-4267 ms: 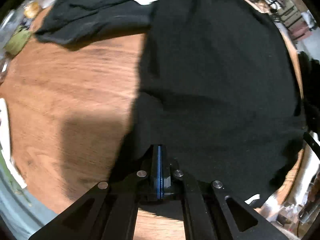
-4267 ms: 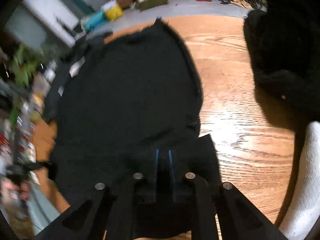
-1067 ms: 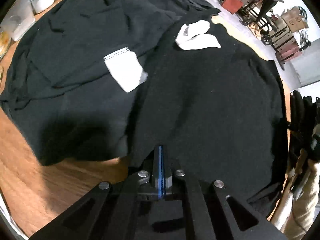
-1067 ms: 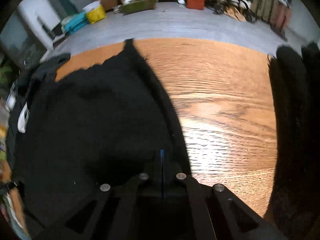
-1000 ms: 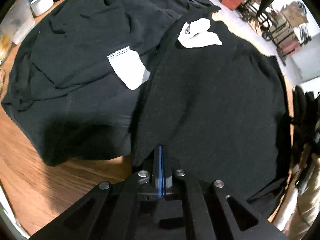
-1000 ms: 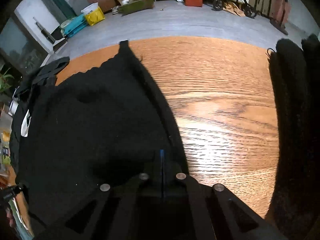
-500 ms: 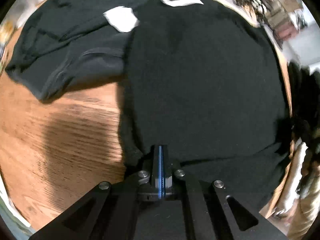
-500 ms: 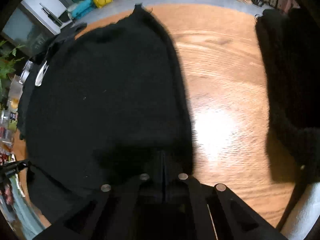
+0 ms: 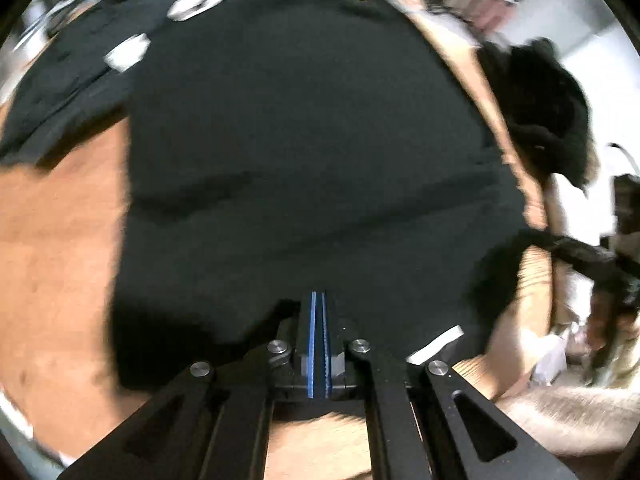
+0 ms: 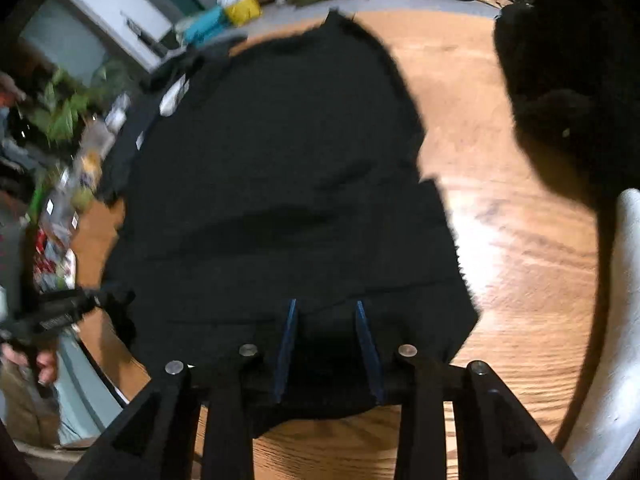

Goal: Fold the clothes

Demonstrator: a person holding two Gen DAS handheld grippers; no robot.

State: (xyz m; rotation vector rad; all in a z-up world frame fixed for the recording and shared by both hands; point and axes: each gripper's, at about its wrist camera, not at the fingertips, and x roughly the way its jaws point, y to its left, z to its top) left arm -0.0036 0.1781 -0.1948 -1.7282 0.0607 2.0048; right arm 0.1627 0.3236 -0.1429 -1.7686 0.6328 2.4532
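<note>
My left gripper [image 9: 318, 300] pinches the black shirt [image 9: 312, 128] hem; my right gripper [image 10: 325, 308] spread over it

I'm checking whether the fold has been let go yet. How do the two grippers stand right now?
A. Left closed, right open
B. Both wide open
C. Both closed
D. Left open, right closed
A: the left gripper has its blue pads nearly together at the edge of the black garment, while the right gripper has its pads spread apart over the cloth.
</note>
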